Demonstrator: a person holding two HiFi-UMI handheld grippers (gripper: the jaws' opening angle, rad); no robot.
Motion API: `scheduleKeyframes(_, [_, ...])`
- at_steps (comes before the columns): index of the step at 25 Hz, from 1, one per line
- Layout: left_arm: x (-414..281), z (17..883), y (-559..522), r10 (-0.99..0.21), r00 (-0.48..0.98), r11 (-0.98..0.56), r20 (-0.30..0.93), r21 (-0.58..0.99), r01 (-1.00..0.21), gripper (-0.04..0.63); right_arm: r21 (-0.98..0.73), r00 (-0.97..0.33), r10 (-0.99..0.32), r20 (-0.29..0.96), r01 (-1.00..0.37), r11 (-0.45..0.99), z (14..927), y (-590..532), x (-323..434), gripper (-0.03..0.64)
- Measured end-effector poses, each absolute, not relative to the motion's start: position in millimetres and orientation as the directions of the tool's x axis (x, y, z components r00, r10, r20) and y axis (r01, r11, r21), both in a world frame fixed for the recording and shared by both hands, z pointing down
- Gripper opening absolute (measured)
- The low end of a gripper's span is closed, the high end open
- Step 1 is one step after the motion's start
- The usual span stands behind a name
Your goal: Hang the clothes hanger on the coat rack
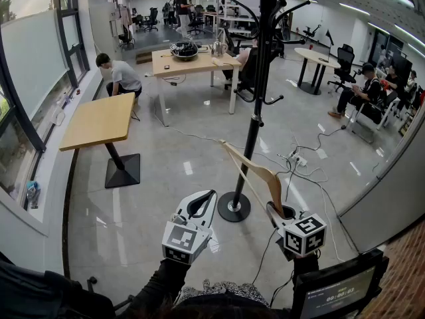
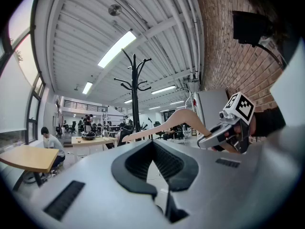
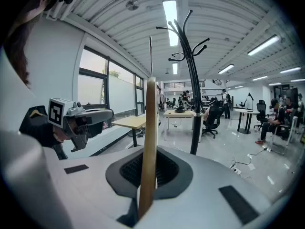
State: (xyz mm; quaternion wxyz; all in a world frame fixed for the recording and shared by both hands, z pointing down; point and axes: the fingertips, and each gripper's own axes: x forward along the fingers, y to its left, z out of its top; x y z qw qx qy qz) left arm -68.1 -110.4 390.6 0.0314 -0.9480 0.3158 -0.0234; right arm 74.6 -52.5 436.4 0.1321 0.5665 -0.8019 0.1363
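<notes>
A black coat rack stands on the shiny floor ahead, its round base just beyond my grippers. My right gripper is shut on one end of a light wooden clothes hanger, which slants up and left towards the pole, apart from it. In the right gripper view the hanger rises edge-on between the jaws, with the rack behind to the right. My left gripper is shut with nothing in it, left of the hanger. The left gripper view shows the hanger before the rack.
A wooden pedestal table stands at the left by the windows. Behind the rack, a larger table carries a bowl. Cables and a power strip lie on the floor at the right. People sit at the far right; one crouches.
</notes>
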Motion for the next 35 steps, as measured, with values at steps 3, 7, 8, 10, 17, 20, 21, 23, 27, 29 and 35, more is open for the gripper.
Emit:
scheduleKeyframes(3, [-69,398,-108,-0.584,0.810,-0.811,0.058,-0.089,-0.579,0.006,-0.068,-0.323,-0.873,0.364,-0.945,0.321,437,-55,77,0.009])
scheduleKeyframes(7, [-68,406,-107,-0.582,0.809,-0.813,0.076,-0.068,-0.579,0.006,-0.075,-0.333,-0.867,0.372,-0.941,0.329,439,-59,78,0.009])
scheduleKeyframes(8, [-67,407,-107,-0.584,0.808,-0.812,0.075,-0.066,-0.580,0.006,-0.077,-0.339,-0.864,0.373,-0.939,0.335,440,-60,79,0.009])
scheduleKeyframes(10, [-64,409,-110,-0.588,0.806,-0.809,0.073,-0.065,-0.584,0.006,-0.078,-0.356,-0.856,0.374,-0.932,0.354,443,-65,84,0.009])
scheduleKeyframes(17, [-53,424,-157,-0.640,0.763,-0.768,0.089,-0.058,-0.638,0.006,-0.062,-0.408,-0.814,0.414,-0.904,0.422,468,-111,122,0.009])
scheduleKeyframes(20, [-42,421,-174,-0.652,0.753,-0.758,0.093,-0.065,-0.649,0.006,-0.072,-0.431,-0.800,0.418,-0.893,0.443,470,-130,135,0.009])
scheduleKeyframes(21, [-37,419,-179,-0.656,0.750,-0.755,0.087,-0.066,-0.652,0.006,-0.078,-0.440,-0.794,0.419,-0.889,0.452,471,-136,138,0.009])
scheduleKeyframes(23, [-28,418,-188,-0.660,0.746,-0.751,0.087,-0.073,-0.656,0.006,-0.082,-0.458,-0.781,0.424,-0.879,0.470,474,-149,145,0.009])
scheduleKeyframes(27, [-13,421,-206,-0.683,0.725,-0.730,0.087,-0.041,-0.683,0.006,-0.076,-0.482,-0.760,0.436,-0.861,0.503,479,-175,161,0.009])
scheduleKeyframes(29, [-8,424,-215,-0.691,0.717,-0.722,0.093,-0.047,-0.690,0.006,-0.074,-0.492,-0.748,0.446,-0.853,0.517,483,-186,169,0.009])
scheduleKeyframes(35, [11,428,-239,-0.718,0.689,-0.695,0.099,-0.055,-0.716,0.006,-0.075,-0.529,-0.705,0.473,-0.821,0.566,494,-215,193,0.009])
